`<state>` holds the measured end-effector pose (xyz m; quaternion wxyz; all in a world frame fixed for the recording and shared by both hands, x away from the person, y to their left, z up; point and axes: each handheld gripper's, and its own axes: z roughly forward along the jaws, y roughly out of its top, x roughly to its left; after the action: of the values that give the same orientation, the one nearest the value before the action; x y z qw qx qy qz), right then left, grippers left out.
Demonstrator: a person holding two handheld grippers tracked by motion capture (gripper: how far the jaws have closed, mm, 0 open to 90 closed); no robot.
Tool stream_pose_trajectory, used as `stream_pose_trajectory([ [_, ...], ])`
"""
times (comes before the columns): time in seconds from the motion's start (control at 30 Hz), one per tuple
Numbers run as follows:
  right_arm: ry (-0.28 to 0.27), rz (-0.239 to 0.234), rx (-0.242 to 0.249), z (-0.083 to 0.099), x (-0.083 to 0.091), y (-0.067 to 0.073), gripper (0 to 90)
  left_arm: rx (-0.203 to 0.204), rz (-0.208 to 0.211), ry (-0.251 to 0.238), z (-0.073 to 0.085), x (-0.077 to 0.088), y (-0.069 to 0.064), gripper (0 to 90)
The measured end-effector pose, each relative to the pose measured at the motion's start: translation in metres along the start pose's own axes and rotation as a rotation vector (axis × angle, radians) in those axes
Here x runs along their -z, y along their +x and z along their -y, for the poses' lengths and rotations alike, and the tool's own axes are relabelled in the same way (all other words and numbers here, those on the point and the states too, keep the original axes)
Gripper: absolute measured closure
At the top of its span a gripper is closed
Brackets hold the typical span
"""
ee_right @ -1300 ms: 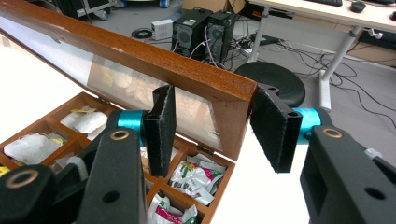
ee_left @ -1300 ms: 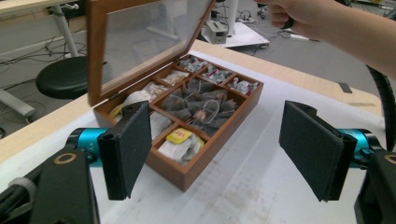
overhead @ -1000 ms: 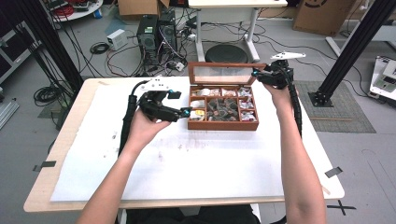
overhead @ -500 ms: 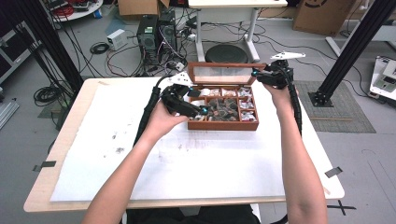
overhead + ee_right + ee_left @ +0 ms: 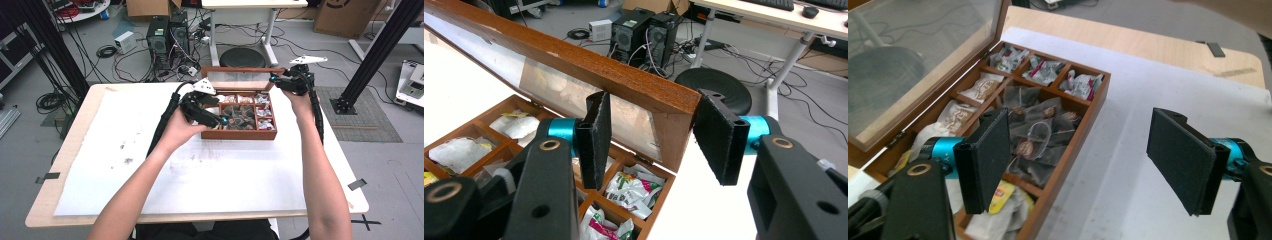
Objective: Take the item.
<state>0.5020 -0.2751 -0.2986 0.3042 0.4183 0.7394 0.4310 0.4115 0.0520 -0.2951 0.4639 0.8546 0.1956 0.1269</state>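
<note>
The brown wooden compartment box of tea bags [image 5: 239, 133] was kept at the table's far edge. Its glass lid [image 5: 574, 60] was straddled by the open right gripper [image 5: 651, 137]. The open left gripper [image 5: 1083, 160] had been moved over the box, so picking seemed near.

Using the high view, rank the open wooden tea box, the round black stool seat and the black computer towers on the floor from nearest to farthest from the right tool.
1. Wooden tea box, directly beside the right tool.
2. Black stool seat, behind the box on the floor.
3. Computer towers, far back left.
</note>
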Motion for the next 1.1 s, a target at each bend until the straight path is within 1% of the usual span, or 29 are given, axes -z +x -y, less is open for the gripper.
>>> stream_pose_trajectory([
  [0.07, 0.002, -0.002, 0.003, 0.0, 0.0, 0.0, 50.6, 0.009, -0.024, -0.014, 0.0, -0.001, -0.009, 25.6],
  [0.13, 0.001, -0.002, 0.002, 0.001, 0.001, 0.0, 50.6, 0.023, -0.035, -0.027, 0.0, -0.001, -0.016, 25.9],
  [0.17, 0.002, -0.002, 0.002, 0.001, 0.001, 0.0, 50.6, 0.02, -0.039, -0.029, -0.001, -0.002, -0.02, 25.9],
  [0.2, 0.0, -0.004, 0.0, 0.002, 0.001, 0.0, 50.5, 0.018, -0.044, -0.025, -0.001, -0.003, -0.021, 26.0],
  [0.27, -0.002, -0.005, 0.0, 0.002, 0.001, 0.0, 50.5, 0.028, -0.042, -0.022, -0.001, -0.006, -0.023, 26.0],
  [0.3, -0.002, -0.005, 0.0, 0.002, 0.001, 0.0, 50.5, 0.026, -0.043, -0.017, -0.001, -0.007, -0.022, 26.0],
  [0.33, -0.003, -0.005, -0.001, 0.002, 0.001, 0.0, 50.5, 0.033, -0.041, -0.017, 0.0, -0.009, -0.021, 26.0],
  [0.47, -0.002, -0.008, -0.005, 0.002, 0.001, 0.0, 50.3, 0.06, -0.029, -0.01, 0.004, -0.016, -0.012, 26.0],
  [0.5, -0.003, -0.01, -0.006, 0.003, 0.001, 0.0, 50.3, 0.059, -0.034, -0.008, 0.005, -0.017, -0.01, 26.0],
  [0.6, -0.001, -0.011, -0.005, 0.003, 0.001, 0.0, 50.3, 0.032, -0.053, -0.006, 0.007, -0.018, -0.004, 26.0],
  [0.7, -0.001, -0.011, -0.006, 0.003, 0.001, 0.0, 50.1, 0.067, -0.031, -0.016, 0.011, -0.017, 0.008, 26.3],
  [0.73, 0.0, -0.012, -0.007, 0.003, 0.001, 0.0, 49.9, 0.077, -0.03, -0.022, 0.012, -0.017, 0.012, 26.3],
  [0.8, -0.001, -0.011, -0.009, 0.003, 0.001, 0.0, 49.9, 0.082, -0.031, -0.005, 0.014, -0.015, 0.02, 26.3],
  [0.9, -0.002, -0.012, -0.006, 0.003, 0.001, 0.0, 50.0, 0.096, -0.03, -0.008, 0.015, -0.015, 0.027, 26.3],
  [0.93, -0.002, -0.011, -0.006, 0.003, 0.001, 0.0, 49.9, 0.103, -0.029, -0.016, 0.016, -0.015, 0.029, 26.3],
  [1.0, -0.004, -0.011, -0.006, 0.003, 0.001, 0.0, 50.0, 0.113, -0.018, -0.018, 0.017, -0.018, 0.033, 26.3],
  [1.03, -0.003, -0.012, -0.007, 0.003, 0.001, 0.0, 49.9, 0.112, -0.015, -0.015, 0.017, -0.019, 0.035, 26.3],
  [1.1, -0.003, -0.014, -0.01, 0.004, 0.001, 0.0, 49.7, 0.115, -0.004, 0.015, 0.018, -0.023, 0.04, 26.3],
])
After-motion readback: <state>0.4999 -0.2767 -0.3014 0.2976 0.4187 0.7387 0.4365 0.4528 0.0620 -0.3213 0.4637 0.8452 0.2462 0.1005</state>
